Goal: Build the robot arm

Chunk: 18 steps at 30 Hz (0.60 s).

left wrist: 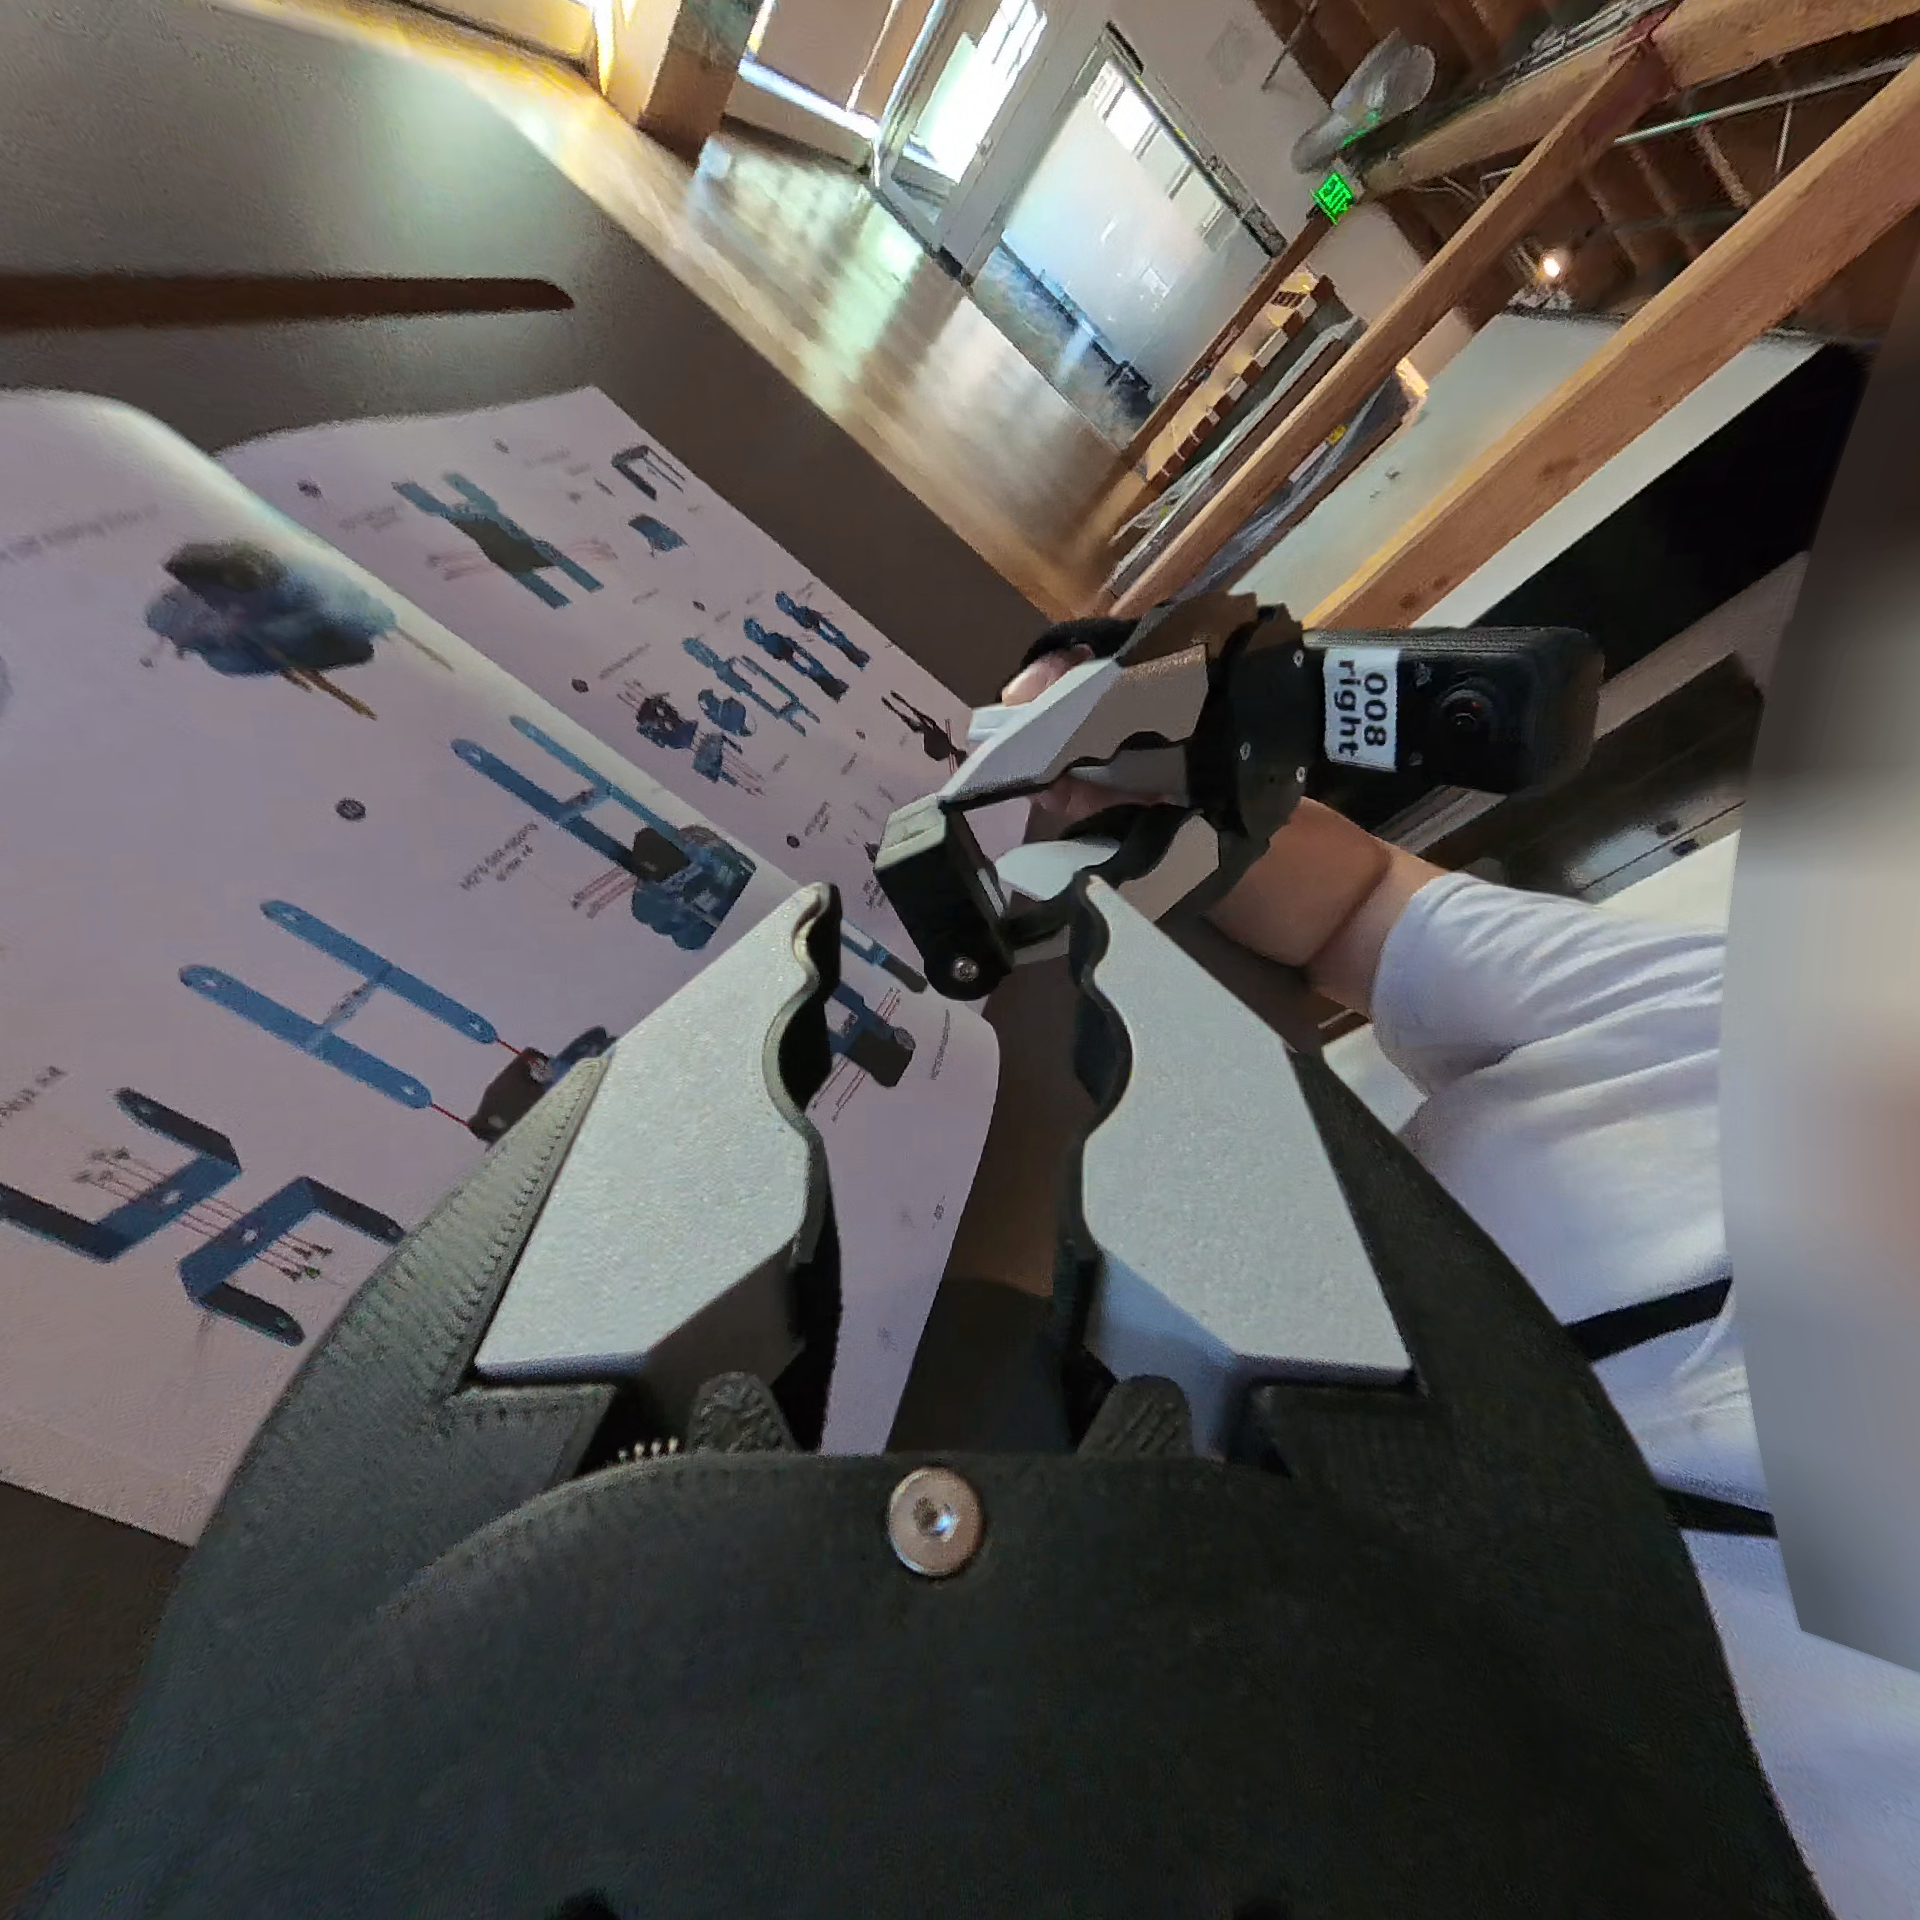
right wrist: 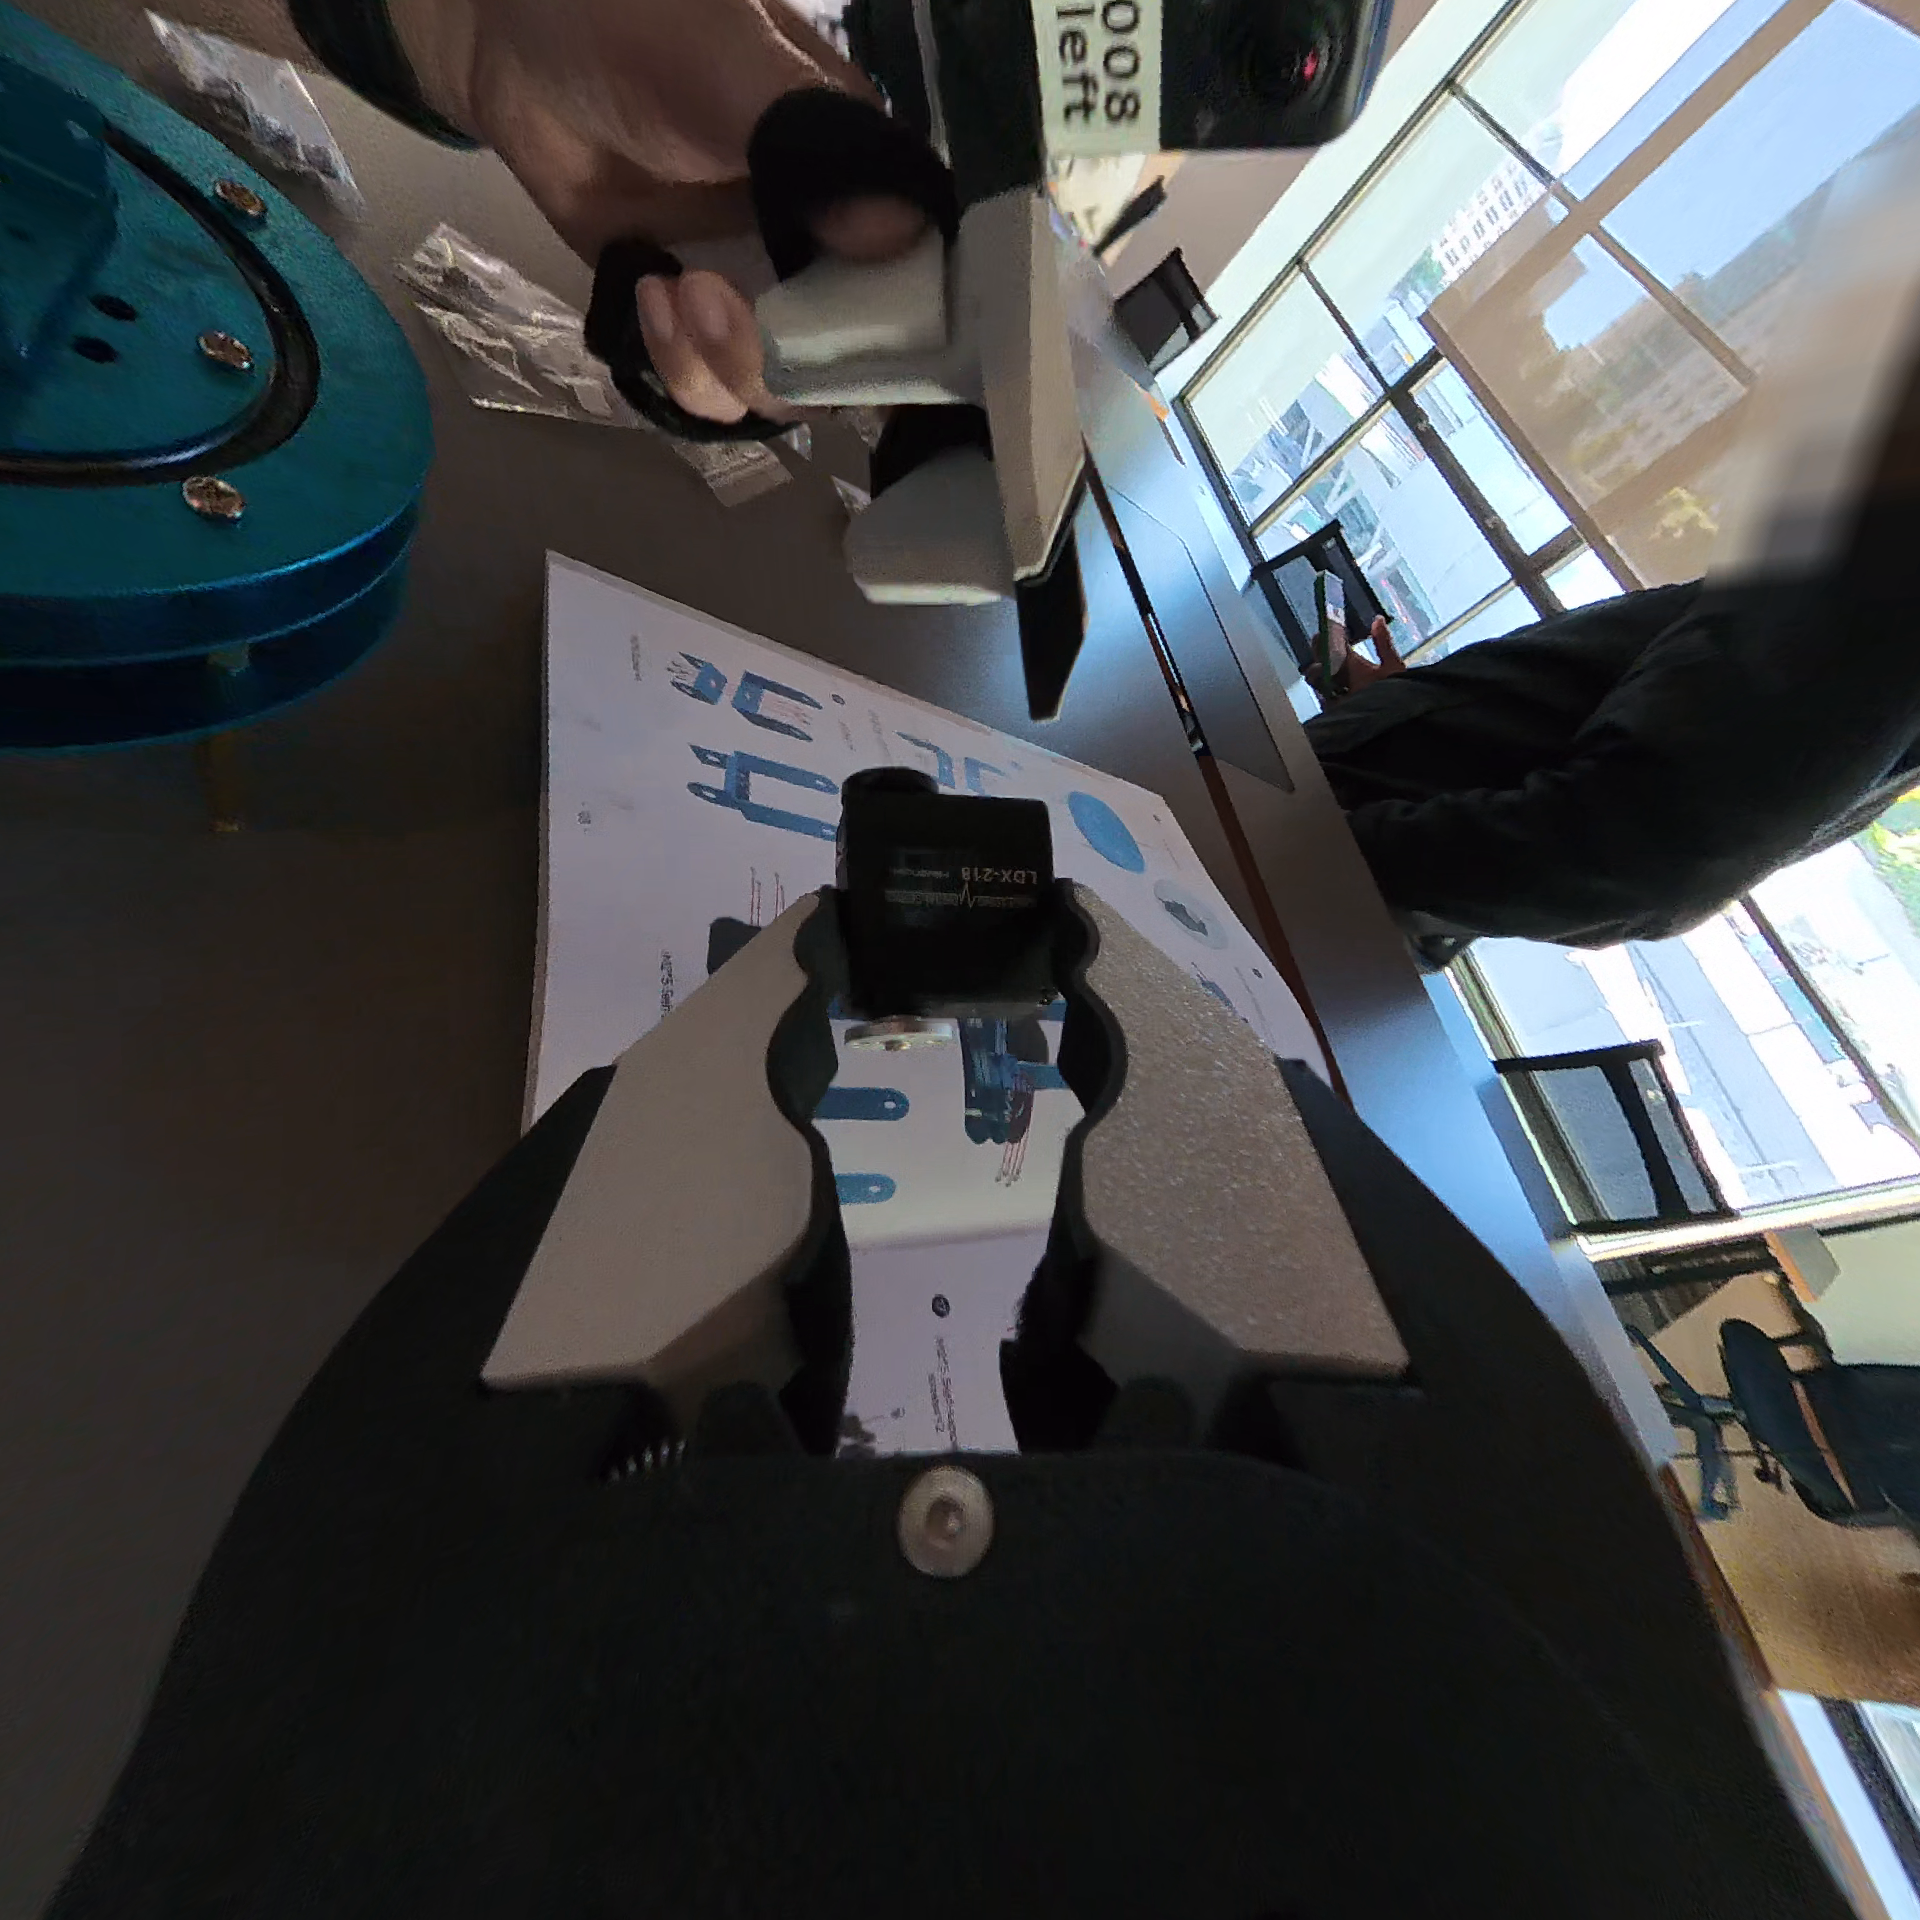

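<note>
My right gripper [right wrist: 948, 914] is shut on a small black servo motor [right wrist: 940, 894] with a round metal disc on its underside, and holds it above an open instruction booklet [right wrist: 665, 790]. In the left wrist view, the right gripper [left wrist: 987, 842] holds the servo [left wrist: 935, 894] just beyond my left fingertips. My left gripper [left wrist: 956, 912] is open and empty, its fingers [left wrist: 707, 1122] spread wide over the booklet [left wrist: 416, 779]. It also shows in the right wrist view [right wrist: 894, 447], at the top and open.
A blue metal base plate [right wrist: 156, 416] with brass screws stands at the left on the dark table [right wrist: 260, 1039]. Clear bags of small parts [right wrist: 499, 312] lie behind the booklet. A person in a dark jacket [right wrist: 1558, 779] sits at the table's far side. The grippers' ends are close to 5 cm from one another.
</note>
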### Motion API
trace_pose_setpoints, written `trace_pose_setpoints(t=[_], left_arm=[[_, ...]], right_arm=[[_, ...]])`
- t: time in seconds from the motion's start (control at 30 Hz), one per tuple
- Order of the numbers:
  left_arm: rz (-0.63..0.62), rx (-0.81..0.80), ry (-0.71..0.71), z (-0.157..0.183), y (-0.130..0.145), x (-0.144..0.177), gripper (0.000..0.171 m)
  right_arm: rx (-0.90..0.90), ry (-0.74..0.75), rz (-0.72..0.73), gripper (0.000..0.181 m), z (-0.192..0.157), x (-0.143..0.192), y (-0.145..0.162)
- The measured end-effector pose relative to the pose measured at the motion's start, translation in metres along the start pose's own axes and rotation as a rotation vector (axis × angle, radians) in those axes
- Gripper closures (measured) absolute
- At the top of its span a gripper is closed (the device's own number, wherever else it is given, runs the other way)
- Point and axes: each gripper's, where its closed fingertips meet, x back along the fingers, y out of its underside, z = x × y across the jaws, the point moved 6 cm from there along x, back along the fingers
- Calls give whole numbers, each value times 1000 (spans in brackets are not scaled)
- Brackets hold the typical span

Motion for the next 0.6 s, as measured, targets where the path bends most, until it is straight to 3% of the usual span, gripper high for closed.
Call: trace_pose_setpoints(t=[0.03,0.07,0.1,0.2,0.33,0.47,0.53,0.6], left_arm=[[3,10,-1,-3,1,0,129],[6,12,-13,-5,2,-1,129],[-3,18,-27,-6,3,-2,128],[-51,42,-49,-5,9,-10,126],[-105,34,-128,-12,19,-12,126],[-111,16,-180,-12,13,-4,126],[-137,0,-211,-12,12,1,125],[-167,-10,-233,-13,12,5,123]], right_arm=[[-8,-6,16,143,0,-1,0],[-9,-44,38,171,-4,-1,-1],[-4,-2,92,181,-1,3,-5],[-14,-3,88,181,2,6,-6],[-142,-139,-39,181,-2,-8,18],[-224,-293,-182,124,13,-38,44],[-201,-468,-210,110,15,-53,57],[-164,-539,-168,103,29,-66,59]])
